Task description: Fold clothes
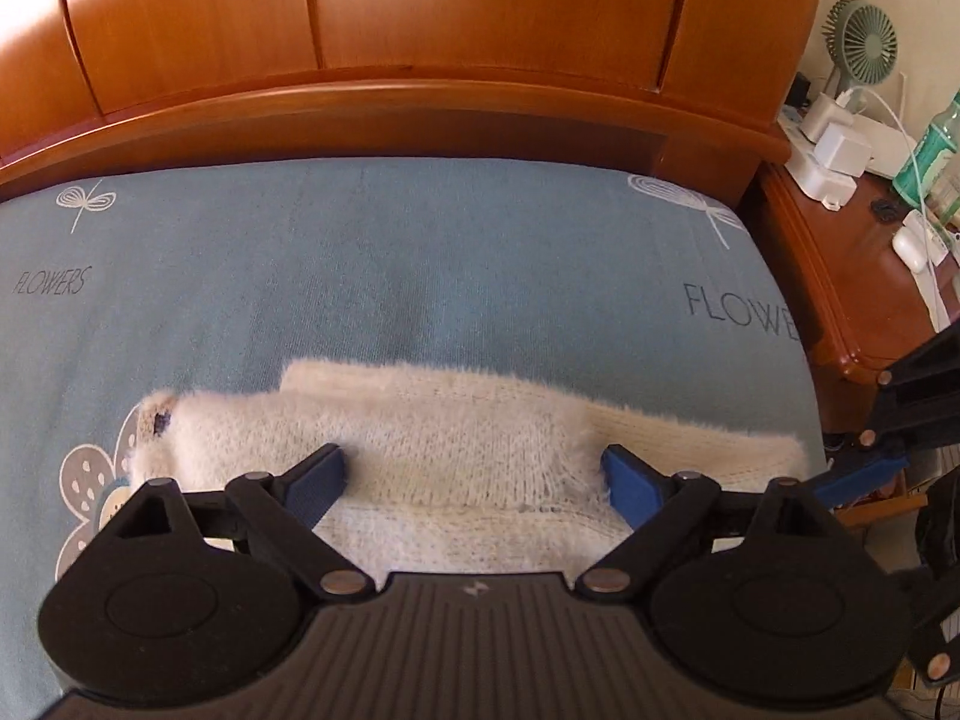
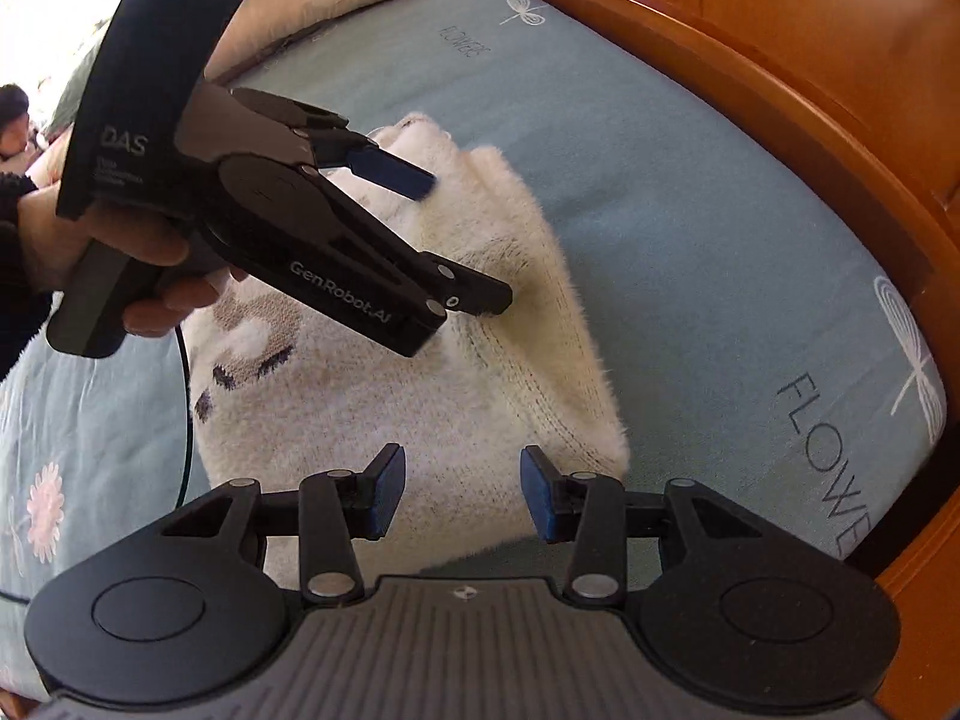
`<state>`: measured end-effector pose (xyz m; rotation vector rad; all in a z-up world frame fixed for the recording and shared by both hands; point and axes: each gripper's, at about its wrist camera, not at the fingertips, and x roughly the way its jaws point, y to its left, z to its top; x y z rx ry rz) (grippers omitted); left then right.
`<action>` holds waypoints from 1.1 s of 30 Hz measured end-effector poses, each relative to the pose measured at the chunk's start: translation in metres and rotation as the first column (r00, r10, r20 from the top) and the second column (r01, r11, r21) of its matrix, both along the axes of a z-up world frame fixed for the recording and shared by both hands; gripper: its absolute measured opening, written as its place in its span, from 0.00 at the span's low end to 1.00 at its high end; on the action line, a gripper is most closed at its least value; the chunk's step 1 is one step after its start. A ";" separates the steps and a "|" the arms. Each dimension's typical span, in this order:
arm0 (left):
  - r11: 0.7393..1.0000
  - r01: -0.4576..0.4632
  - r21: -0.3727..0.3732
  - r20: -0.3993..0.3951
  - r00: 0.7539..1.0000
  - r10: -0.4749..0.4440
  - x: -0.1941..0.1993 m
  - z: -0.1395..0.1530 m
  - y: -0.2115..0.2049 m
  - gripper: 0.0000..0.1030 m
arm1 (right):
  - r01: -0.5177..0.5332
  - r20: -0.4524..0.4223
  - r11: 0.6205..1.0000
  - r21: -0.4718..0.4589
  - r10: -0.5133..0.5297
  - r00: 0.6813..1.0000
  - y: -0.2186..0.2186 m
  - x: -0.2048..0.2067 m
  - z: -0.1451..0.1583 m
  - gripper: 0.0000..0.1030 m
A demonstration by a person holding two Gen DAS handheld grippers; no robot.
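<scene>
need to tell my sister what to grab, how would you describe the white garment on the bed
On the blue sheet printed FLOWERS, near the wooden headboard, lies a fuzzy cream knit sweater, partly folded. It is the only garment there.

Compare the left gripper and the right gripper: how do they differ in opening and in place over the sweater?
The left gripper is opened wider than the right gripper. The left gripper is over the folded top part of the sweater; the right gripper is at the sweater's nearer edge. Both are open, have blue pads and hold nothing.
</scene>
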<state>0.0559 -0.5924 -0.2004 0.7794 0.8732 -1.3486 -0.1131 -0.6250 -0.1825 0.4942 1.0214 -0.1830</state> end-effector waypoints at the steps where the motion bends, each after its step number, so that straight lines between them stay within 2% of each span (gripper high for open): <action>1: 1.000 -0.006 0.007 0.000 1.000 0.006 0.000 -0.001 -0.003 0.89 | 0.017 0.010 1.000 0.017 -0.017 1.000 -0.004 -0.003 -0.002 0.46; 4: 0.999 -0.024 0.028 0.001 1.000 0.024 -0.001 -0.005 -0.013 0.89 | 0.041 0.009 0.999 0.019 -0.041 0.999 -0.007 -0.008 -0.006 0.45; 11: 1.000 -0.011 0.013 -0.066 0.998 0.012 0.001 0.033 0.024 0.88 | 0.102 0.010 0.989 0.104 -0.104 0.995 -0.014 -0.019 -0.008 0.44; 14: 0.999 0.011 0.041 0.005 1.000 -0.011 -0.008 0.025 0.024 0.88 | 0.096 0.008 0.990 0.100 -0.097 0.995 -0.012 -0.017 -0.007 0.44; 16: 0.998 0.031 0.053 0.018 0.999 -0.032 -0.011 0.015 0.016 0.88 | 0.094 0.005 0.991 0.094 -0.095 0.995 -0.012 -0.016 -0.008 0.44; 21: 0.997 0.057 0.059 0.056 0.997 -0.060 -0.017 -0.002 -0.003 0.96 | 0.102 0.008 0.989 0.106 -0.104 0.995 -0.014 -0.019 -0.007 0.45; 25: 0.998 -0.032 0.059 -0.015 0.999 0.033 -0.005 -0.002 -0.010 0.95 | 0.106 0.017 0.988 0.113 -0.109 0.994 -0.015 -0.019 -0.005 0.45; 28: 0.997 -0.070 0.037 -0.056 0.996 0.072 0.004 0.010 -0.004 0.91 | 0.108 0.056 0.988 0.106 -0.114 0.992 -0.015 -0.019 0.002 0.50; 33: 0.992 -0.126 0.000 -0.051 0.991 0.126 0.015 0.035 0.028 0.91 | 0.013 0.086 0.994 0.105 -0.022 0.996 -0.005 -0.009 0.008 0.52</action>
